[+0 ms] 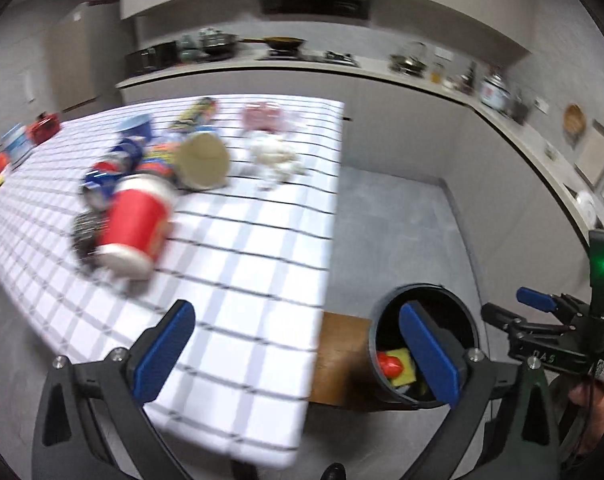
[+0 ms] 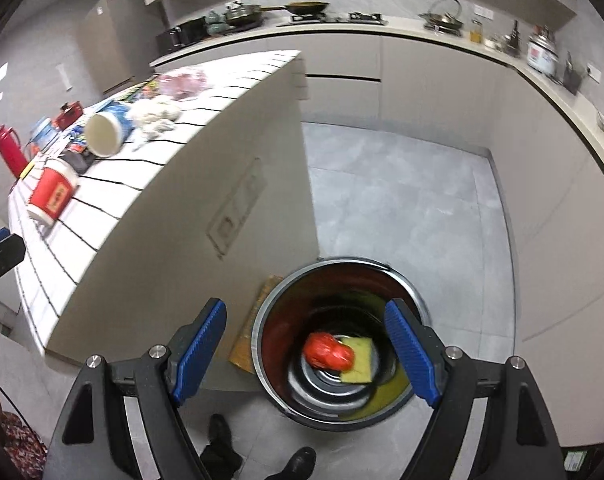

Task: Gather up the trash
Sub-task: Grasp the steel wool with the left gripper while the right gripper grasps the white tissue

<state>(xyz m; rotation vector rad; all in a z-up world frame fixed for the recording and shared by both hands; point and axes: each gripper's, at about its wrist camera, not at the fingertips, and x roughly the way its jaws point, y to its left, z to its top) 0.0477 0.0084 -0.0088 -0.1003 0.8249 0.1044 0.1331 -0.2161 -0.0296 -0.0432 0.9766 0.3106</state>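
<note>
My left gripper (image 1: 298, 352) hangs open and empty over the near edge of the checked table (image 1: 242, 280). Blurred trash lies on the table: a red paper cup (image 1: 134, 224) on its side, a brown-mouthed cup (image 1: 202, 160), crushed blue cans (image 1: 114, 164), a white crumpled tissue (image 1: 274, 156) and a pink wrapper (image 1: 262, 116). My right gripper (image 2: 305, 354) is open with nothing between its pads, above the black bin (image 2: 341, 261) on the floor. A red crumpled item (image 2: 327, 352) and a yellow sponge (image 2: 359, 360) lie inside the bin. The red cup (image 2: 52, 194) and tissue (image 2: 154, 114) show far left.
A brown wooden board (image 1: 341, 360) lies between the table and the bin (image 1: 421, 289). A red thermos (image 2: 8, 148) stands at the table's far end. Kitchen counters with pans run along the back and right walls. A person's shoes (image 2: 298, 460) stand near the bin.
</note>
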